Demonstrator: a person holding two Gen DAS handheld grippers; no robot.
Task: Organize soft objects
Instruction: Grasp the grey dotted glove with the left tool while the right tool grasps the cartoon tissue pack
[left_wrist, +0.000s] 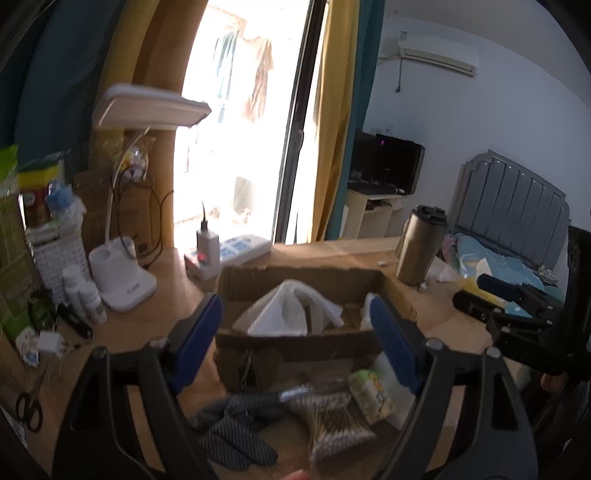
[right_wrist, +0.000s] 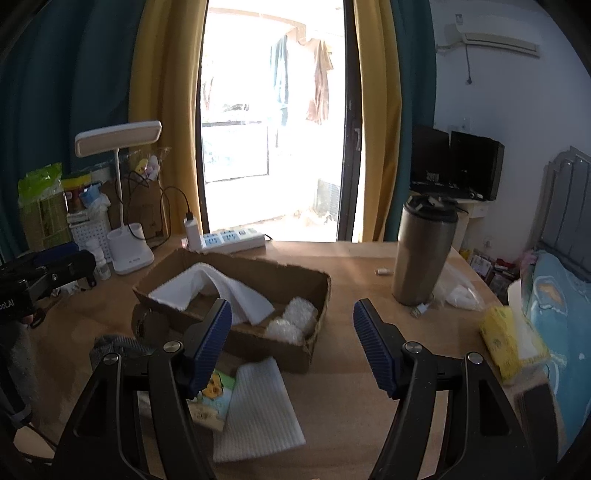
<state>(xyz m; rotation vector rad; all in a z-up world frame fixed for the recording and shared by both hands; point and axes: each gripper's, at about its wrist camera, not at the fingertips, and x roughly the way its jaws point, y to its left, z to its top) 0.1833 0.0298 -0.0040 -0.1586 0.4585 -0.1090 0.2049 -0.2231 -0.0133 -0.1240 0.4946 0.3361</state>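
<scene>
On the wooden tabletop (right_wrist: 354, 280), a crumpled white cloth (right_wrist: 221, 291) drapes inside the cardboard box (right_wrist: 317, 295); the left gripper (left_wrist: 295, 325) and right gripper (right_wrist: 291, 332) both gape wide, empty.

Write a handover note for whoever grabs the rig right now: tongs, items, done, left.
Left tongs: open, empty, hanging over the near items, facing the cardboard box.
Right tongs: open, empty, just right of the box.
Done: a white towel and bubble wrap are in the box.
Left on the table in front of the box: grey knit gloves, a cotton swab pack, a small tissue pack, a white ribbed cloth.
The yellow tissue pack sits far right; unclear if it counts.
</scene>
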